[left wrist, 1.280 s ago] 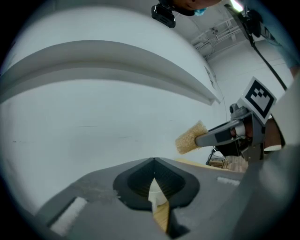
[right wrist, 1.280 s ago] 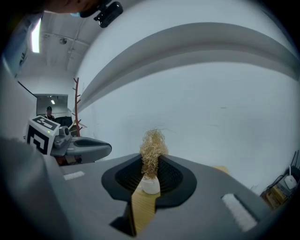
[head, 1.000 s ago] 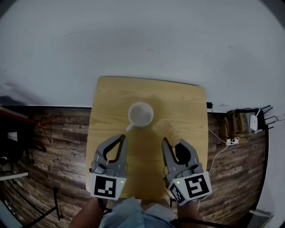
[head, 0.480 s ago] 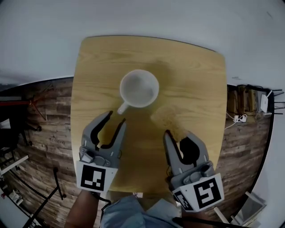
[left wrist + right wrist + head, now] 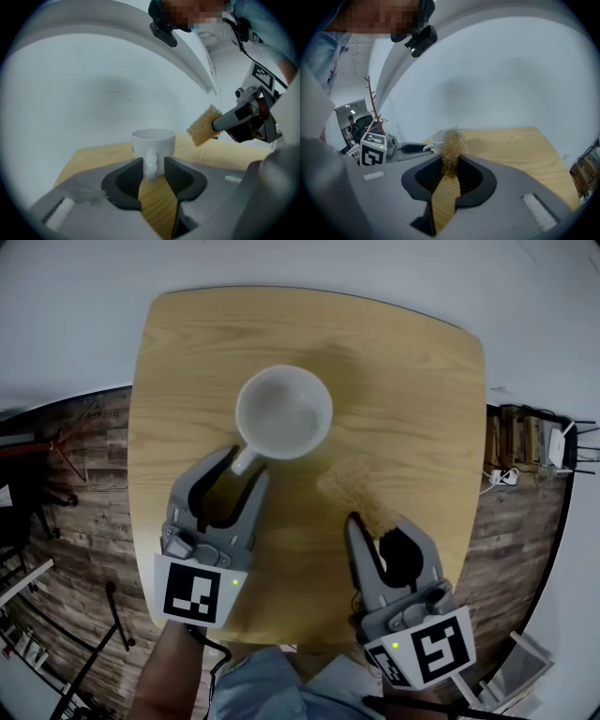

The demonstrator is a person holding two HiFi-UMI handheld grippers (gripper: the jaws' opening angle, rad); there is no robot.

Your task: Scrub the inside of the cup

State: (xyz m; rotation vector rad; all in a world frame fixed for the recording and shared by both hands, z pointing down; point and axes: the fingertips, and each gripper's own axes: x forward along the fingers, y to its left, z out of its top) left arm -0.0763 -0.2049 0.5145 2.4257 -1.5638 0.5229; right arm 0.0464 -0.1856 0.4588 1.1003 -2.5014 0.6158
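Note:
A white cup stands upright on the square wooden table, its handle pointing toward me. My left gripper is open; its jaws have just been opening and now stand on either side of the handle without pressing it. The cup fills the middle of the left gripper view. My right gripper is shut on a tan scrubbing sponge, held low over the table to the right of the cup. The sponge sticks out past the jaw tips, partly hiding the cup.
The table's near edge lies under both grippers. Dark wood floor surrounds it, with cables and a router at the right. A pale wall lies behind. A bare branch stand shows far left.
The left jaws went from shut to wide open and moved forward around the cup's handle. Both grippers sank toward the table; the cup looks larger and nearer. The right gripper kept the sponge.

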